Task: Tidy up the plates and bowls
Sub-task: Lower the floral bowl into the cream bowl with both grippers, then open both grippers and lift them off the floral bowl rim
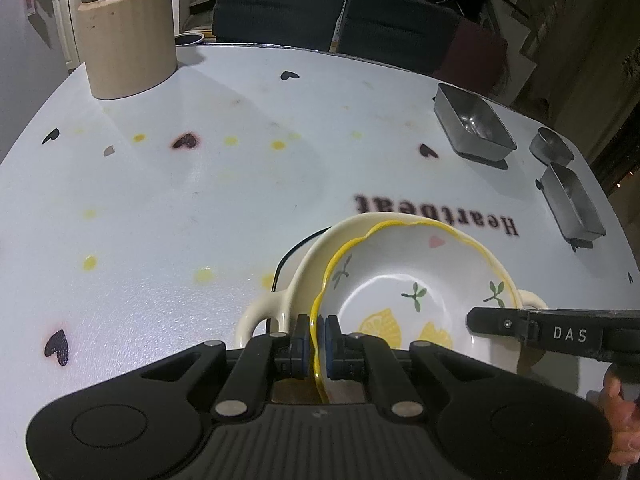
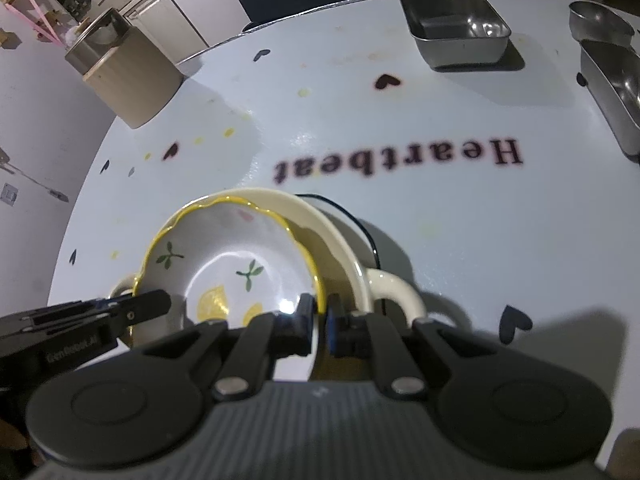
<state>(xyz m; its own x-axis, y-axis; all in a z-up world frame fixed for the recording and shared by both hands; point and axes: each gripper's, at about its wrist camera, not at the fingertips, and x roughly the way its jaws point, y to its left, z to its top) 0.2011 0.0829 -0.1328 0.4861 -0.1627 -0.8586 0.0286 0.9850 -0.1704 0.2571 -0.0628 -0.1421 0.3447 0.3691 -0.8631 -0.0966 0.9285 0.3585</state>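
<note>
A white lemon-print bowl with a wavy yellow rim (image 1: pixel 404 280) (image 2: pixel 236 256) sits inside a larger cream two-handled bowl (image 1: pixel 304 276) (image 2: pixel 344 248), which rests on a black-rimmed plate (image 1: pixel 286 260) (image 2: pixel 360 224). My left gripper (image 1: pixel 319 338) is shut on the lemon bowl's left rim. My right gripper (image 2: pixel 320 320) is shut on its right rim. Each gripper shows in the other's view, the right one (image 1: pixel 480 322) and the left one (image 2: pixel 160 304).
The white table (image 1: pixel 200 200) has heart marks and "Heartbeat" lettering. A beige canister (image 1: pixel 124 40) (image 2: pixel 132 80) stands at the far left. Steel trays (image 1: pixel 472 128) (image 2: pixel 456 28) and a small steel cup (image 1: pixel 552 150) stand at the far right. Dark chairs (image 1: pixel 280 4) stand behind.
</note>
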